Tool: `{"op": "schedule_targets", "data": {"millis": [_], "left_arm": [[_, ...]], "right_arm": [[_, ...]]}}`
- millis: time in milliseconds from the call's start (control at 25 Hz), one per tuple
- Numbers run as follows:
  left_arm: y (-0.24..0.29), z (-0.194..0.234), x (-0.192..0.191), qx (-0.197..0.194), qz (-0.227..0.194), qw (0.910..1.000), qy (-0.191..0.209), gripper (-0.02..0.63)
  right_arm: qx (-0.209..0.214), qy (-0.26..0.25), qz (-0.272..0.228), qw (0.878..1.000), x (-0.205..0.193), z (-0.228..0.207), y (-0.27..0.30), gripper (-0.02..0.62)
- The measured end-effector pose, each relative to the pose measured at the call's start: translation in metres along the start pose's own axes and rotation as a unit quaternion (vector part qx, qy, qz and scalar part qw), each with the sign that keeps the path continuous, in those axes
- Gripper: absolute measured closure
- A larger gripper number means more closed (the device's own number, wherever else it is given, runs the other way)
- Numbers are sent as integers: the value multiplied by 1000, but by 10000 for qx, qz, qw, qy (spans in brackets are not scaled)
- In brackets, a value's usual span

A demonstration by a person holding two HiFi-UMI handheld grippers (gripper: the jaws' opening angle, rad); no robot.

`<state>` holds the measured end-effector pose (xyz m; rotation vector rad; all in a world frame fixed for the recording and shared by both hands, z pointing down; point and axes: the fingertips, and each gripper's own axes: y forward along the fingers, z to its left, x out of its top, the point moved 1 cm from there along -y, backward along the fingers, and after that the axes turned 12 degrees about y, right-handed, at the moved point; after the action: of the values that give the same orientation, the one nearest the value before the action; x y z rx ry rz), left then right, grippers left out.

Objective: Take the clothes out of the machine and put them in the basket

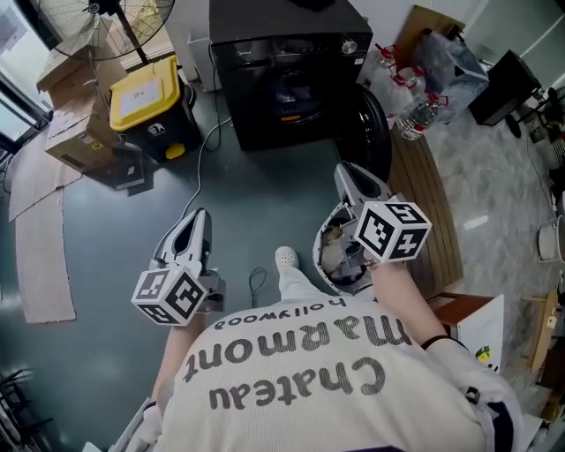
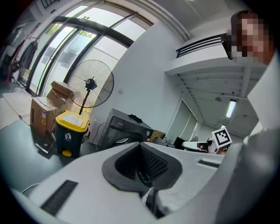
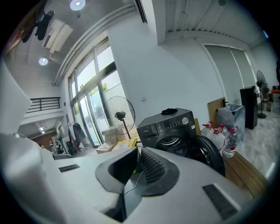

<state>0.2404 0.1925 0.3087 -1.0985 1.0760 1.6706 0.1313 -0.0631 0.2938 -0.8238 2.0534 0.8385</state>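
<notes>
Here, my left tool (image 1: 198, 217) and right tool (image 1: 345, 171) are both clenched and empty, aimed at the open machine (image 1: 282, 79), upper centre, apparently for reaching inside.

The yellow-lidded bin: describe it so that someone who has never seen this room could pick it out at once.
Find the black washing machine at the far side of the floor. To its left in the head view, below the pedestal fan, stands the bin. Its bright yellow lid and dark body set it apart from the brown cardboard boxes beside it.
</notes>
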Motion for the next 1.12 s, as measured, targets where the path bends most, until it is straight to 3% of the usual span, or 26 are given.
{"op": "schedule_targets", "data": {"millis": [240,400,640,1120], "left_arm": [[66,21,53,55,-580,9981,-178,598],[112,31,75,120,-719,9973,-122,598],[170,34,84,40,-588,9982,-54,598],[256,61,60,-226,80,9997,-106,598]], "right_arm": [[247,-73,-96,9996,64,-17,69,546],[307,-207,-129,9992,100,-30,105,546],[226,-182,-91,9995,122,-58,143,546],[-115,166,276,9994,101,-105,204,546]]}}
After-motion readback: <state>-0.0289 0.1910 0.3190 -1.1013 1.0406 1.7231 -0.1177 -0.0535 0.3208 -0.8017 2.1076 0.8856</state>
